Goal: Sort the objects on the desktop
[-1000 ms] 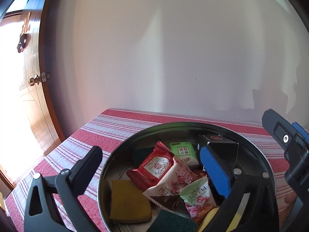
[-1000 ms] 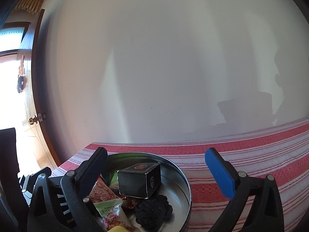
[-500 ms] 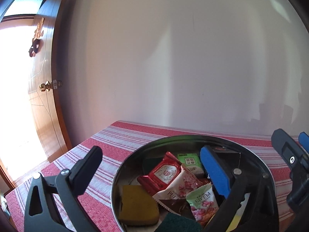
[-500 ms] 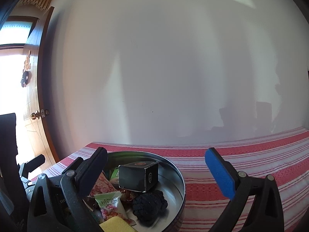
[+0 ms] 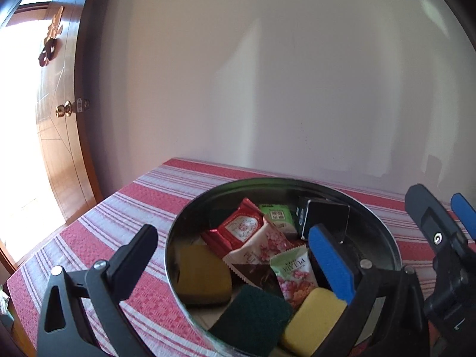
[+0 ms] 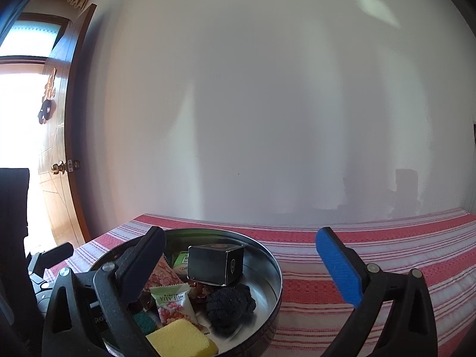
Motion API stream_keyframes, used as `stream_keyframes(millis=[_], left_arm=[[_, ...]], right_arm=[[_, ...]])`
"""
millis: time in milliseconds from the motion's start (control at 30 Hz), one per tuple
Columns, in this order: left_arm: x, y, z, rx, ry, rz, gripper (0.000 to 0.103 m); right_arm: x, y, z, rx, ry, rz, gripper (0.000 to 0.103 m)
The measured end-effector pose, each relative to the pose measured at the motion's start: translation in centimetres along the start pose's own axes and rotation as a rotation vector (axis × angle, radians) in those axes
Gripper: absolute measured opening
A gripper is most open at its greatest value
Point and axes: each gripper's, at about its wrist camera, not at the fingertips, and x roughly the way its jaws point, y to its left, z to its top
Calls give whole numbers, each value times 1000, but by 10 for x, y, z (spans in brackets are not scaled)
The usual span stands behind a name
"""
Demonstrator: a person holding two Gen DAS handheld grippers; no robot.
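- Red-striped tablecloth (image 6: 372,255) against a white wall.
- Round tin (image 5: 383,238) on it, holding snack packets, sponges, black box (image 6: 215,264).
- Left gripper (image 5: 232,255) and right gripper (image 6: 238,255): both wide open, empty, above the tin.

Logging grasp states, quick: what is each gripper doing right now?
Left gripper: open, holding nothing, over the tin.
Right gripper: open, holding nothing.
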Motion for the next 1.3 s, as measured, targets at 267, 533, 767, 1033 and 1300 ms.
stream_keyframes(millis=[267, 533, 767, 1033, 1300], left_arm=[[-21, -15, -11, 91, 40, 94, 103], [-42, -20, -17, 111, 37, 88, 103], [-52, -23, -18, 89, 37, 68, 103], [-58, -23, -18, 75, 37, 71, 103], [-61, -26, -16, 92, 45, 52, 103]], right_arm=[[-34, -6, 6, 47, -11, -25, 103], [-52, -14, 3, 109, 42, -76, 103], [-59, -19, -3, 123, 79, -93, 103], [-65, -20, 0, 92, 74, -108, 103], [-72, -20, 2, 58, 54, -138, 103]])
